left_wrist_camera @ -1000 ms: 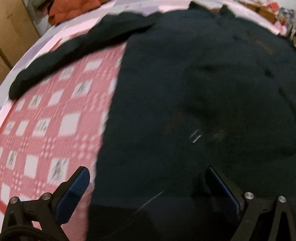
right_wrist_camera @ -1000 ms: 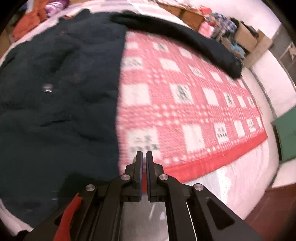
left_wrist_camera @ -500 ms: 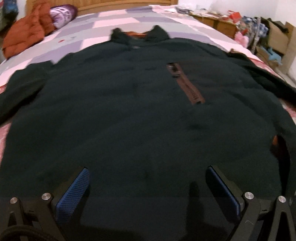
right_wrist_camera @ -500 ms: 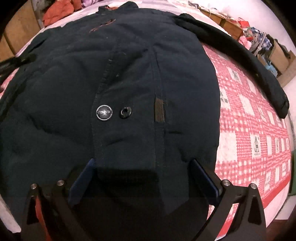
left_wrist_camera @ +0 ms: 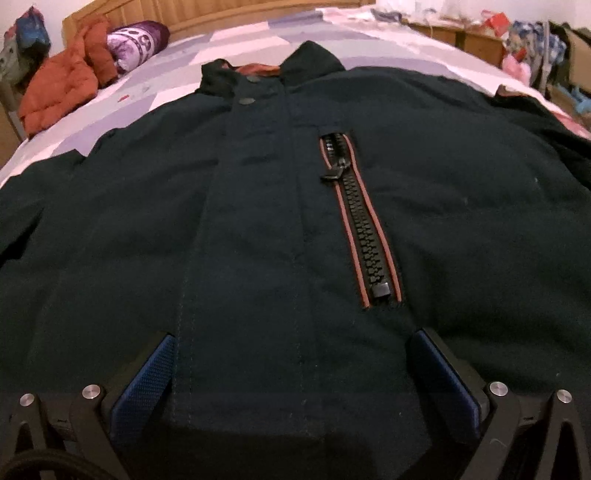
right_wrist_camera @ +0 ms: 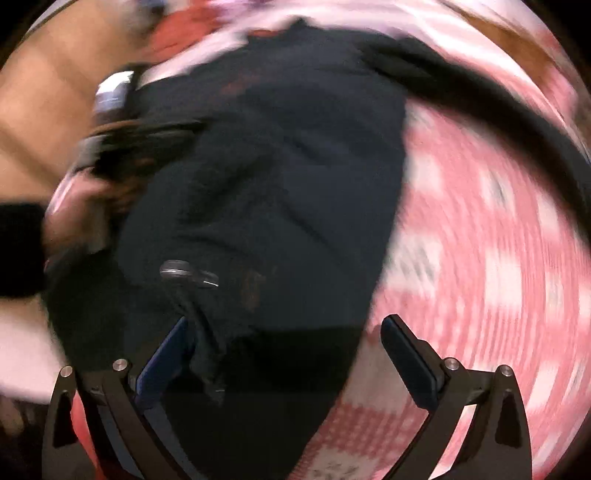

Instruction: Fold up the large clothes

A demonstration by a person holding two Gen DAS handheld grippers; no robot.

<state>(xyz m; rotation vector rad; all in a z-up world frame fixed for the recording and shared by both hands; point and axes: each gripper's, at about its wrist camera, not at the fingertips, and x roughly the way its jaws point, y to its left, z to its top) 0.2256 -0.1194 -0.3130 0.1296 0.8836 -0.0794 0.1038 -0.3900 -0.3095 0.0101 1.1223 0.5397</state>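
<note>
A dark navy jacket [left_wrist_camera: 258, 229] lies spread front-up on the bed [left_wrist_camera: 229, 40], collar toward the wooden headboard [left_wrist_camera: 221, 9], filling most of the left wrist view; its button placket runs down the middle, with two dark snaps [left_wrist_camera: 245, 100] near the collar, and a chunky black chest zipper [left_wrist_camera: 364, 218] edged in rust-red sits just right of the placket, its pull lying near the upper end. The left tongs [left_wrist_camera: 295, 369] are released, the blue-padded fingers [left_wrist_camera: 147, 384] spread wide over the lower front of the jacket with cloth showing between them; whether they touch the fabric cannot be told. Beyond the collar, an orange-red garment [left_wrist_camera: 62, 92] is heaped at the bed's far left corner beside a purple patterned pillow [left_wrist_camera: 138, 38]; cluttered boxes [left_wrist_camera: 532, 40] stand off the far right side.

The right wrist view is heavily smeared; the jacket [right_wrist_camera: 277, 184] shows as a dark mass lying on a red-and-white checked blanket [right_wrist_camera: 480, 258], with one sleeve [right_wrist_camera: 498, 122] stretched out across the blanket to the right; a round metal snap [right_wrist_camera: 177, 269] glints on the lower front. The right tongs [right_wrist_camera: 284, 350] are released too, fingers wide apart above the jacket's hem edge, the right-hand finger [right_wrist_camera: 406, 354] over the blanket; a blurred hand and device at the left edge cannot be made out clearly.
</note>
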